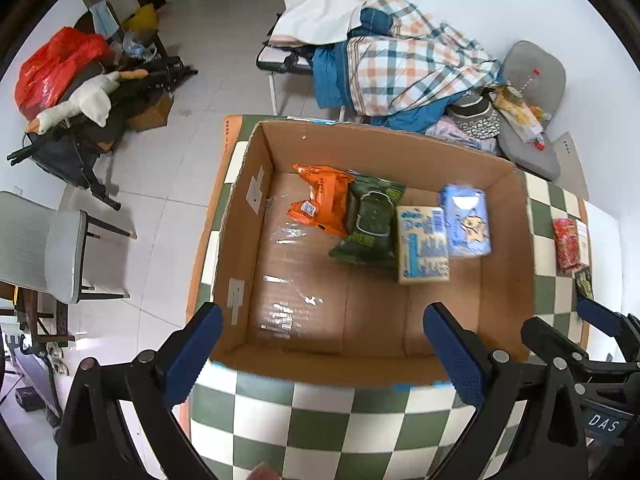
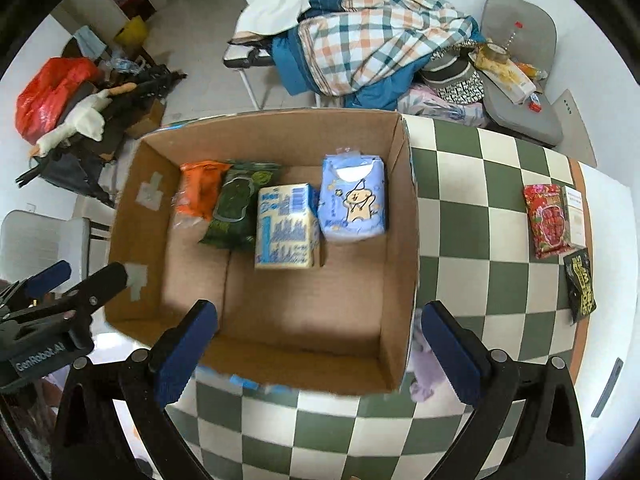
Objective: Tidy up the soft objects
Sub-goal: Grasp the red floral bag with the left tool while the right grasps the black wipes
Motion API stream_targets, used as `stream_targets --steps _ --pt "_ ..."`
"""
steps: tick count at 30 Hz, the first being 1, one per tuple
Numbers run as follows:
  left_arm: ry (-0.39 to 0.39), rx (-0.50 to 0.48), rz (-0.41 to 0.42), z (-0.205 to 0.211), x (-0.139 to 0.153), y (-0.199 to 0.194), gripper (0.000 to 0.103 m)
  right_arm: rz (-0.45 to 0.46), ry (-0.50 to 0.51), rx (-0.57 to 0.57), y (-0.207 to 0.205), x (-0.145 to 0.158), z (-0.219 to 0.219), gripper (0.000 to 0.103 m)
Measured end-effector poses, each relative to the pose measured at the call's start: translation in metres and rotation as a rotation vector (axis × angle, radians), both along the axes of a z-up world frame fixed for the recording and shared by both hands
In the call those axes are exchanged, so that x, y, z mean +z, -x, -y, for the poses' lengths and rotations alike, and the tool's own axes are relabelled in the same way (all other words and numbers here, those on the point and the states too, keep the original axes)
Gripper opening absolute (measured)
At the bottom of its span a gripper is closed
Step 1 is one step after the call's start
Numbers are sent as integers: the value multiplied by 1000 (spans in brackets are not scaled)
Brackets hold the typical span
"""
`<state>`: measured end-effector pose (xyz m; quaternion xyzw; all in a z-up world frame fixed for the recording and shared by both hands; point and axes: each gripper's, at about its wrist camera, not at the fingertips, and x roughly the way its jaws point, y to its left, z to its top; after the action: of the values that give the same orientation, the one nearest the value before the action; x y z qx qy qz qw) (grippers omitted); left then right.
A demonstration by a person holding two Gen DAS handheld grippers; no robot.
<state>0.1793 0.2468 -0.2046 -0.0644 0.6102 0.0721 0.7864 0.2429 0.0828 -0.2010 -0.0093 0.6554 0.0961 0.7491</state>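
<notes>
An open cardboard box [image 1: 240,240] [image 2: 400,240] stands on the green-and-white checked table [image 1: 320,420] [image 2: 480,200]. Along its far side lie an orange pack [image 1: 320,200] [image 2: 200,192], a green wipes pack [image 1: 368,224] [image 2: 236,208], a yellow-and-blue tissue pack [image 1: 424,244] [image 2: 286,228] and a light blue pack with a cartoon bear [image 1: 466,220] [image 2: 354,200]. My left gripper [image 1: 324,356] [image 2: 80,280] hangs open above the box's near left part. My right gripper [image 2: 320,352] [image 1: 572,324] is open over the near edge. Neither holds anything.
A lilac soft thing [image 2: 424,368] lies against the box's near right corner. A red snack pack [image 2: 546,220], a white carton [image 2: 576,216] and a black pack [image 2: 582,284] sit at the table's right edge. Behind are a plaid quilt [image 2: 380,32], chairs and floor clutter [image 1: 72,92].
</notes>
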Motion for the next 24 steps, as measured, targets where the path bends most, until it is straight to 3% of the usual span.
stream_targets --steps 9,15,20,24 --pt "-9 -20 74 19 46 39 102 55 -34 21 55 45 10 103" --pt "-10 -47 98 38 66 42 102 76 -85 23 68 66 19 103" --pt "-11 -122 118 78 83 26 102 92 -134 -42 66 80 54 103" --pt "13 -211 110 126 88 1 102 107 -135 -135 60 89 108 103"
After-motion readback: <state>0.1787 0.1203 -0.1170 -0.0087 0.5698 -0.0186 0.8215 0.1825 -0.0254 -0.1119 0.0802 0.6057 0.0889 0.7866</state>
